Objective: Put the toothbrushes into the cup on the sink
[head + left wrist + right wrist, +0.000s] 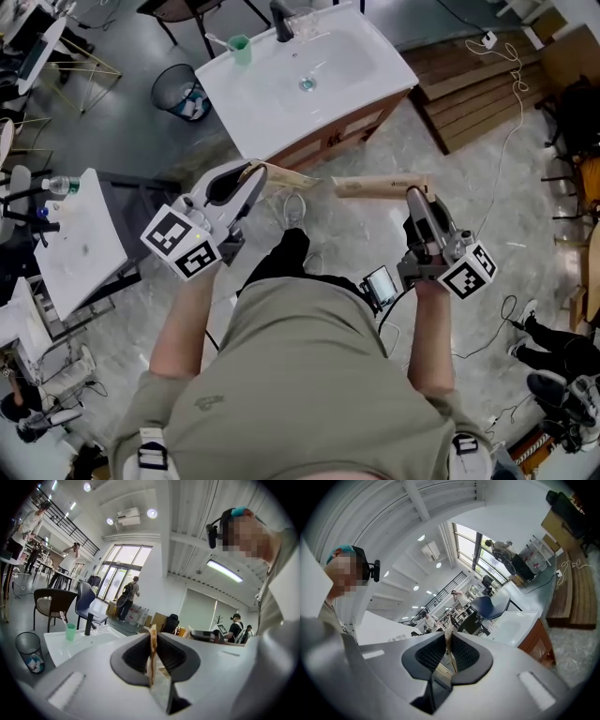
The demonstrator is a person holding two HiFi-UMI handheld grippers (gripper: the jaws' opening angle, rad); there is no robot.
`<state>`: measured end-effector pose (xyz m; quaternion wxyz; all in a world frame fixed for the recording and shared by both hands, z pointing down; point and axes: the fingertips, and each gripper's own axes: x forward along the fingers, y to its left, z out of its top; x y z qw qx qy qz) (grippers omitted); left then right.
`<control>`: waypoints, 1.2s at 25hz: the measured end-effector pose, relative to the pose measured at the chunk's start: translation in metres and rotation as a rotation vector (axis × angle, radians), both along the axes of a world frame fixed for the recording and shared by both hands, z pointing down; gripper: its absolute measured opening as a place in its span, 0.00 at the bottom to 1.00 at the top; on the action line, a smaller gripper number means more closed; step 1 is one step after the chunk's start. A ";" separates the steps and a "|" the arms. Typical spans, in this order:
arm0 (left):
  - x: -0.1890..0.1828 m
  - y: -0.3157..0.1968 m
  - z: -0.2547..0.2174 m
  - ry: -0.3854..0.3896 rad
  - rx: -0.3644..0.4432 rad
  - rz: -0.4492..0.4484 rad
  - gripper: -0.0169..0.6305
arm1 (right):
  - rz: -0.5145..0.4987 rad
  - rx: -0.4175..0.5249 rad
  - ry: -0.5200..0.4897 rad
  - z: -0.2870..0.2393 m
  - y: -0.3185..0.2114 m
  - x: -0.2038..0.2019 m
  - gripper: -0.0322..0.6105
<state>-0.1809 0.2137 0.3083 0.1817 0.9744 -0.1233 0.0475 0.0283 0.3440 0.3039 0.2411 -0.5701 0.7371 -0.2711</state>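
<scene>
The left gripper [251, 173] has its fingers closed on a thin tan wrapper [286, 176]. The right gripper [412, 195] has its fingers clamped on a cardboard toothbrush pack [375, 187]. Both are held over the floor, just short of the sink's [272, 117] front edge. The green cup [241, 49] stands at the sink's back left corner beside the black faucet [281, 21], with one toothbrush [217, 40] already in it. A waste bin [178, 89] stands off the sink's left edge, and wooden planks [478, 94] lie to its right.
</scene>
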 end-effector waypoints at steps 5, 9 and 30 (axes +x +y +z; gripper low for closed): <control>0.009 -0.020 0.002 0.001 -0.006 0.008 0.09 | 0.004 -0.008 -0.002 0.002 -0.020 0.007 0.12; 0.016 -0.039 0.002 0.004 -0.010 0.015 0.09 | 0.012 -0.012 -0.002 0.001 -0.038 0.013 0.12; 0.039 -0.177 0.009 0.018 -0.031 0.022 0.09 | 0.033 -0.065 0.014 0.007 -0.166 0.027 0.12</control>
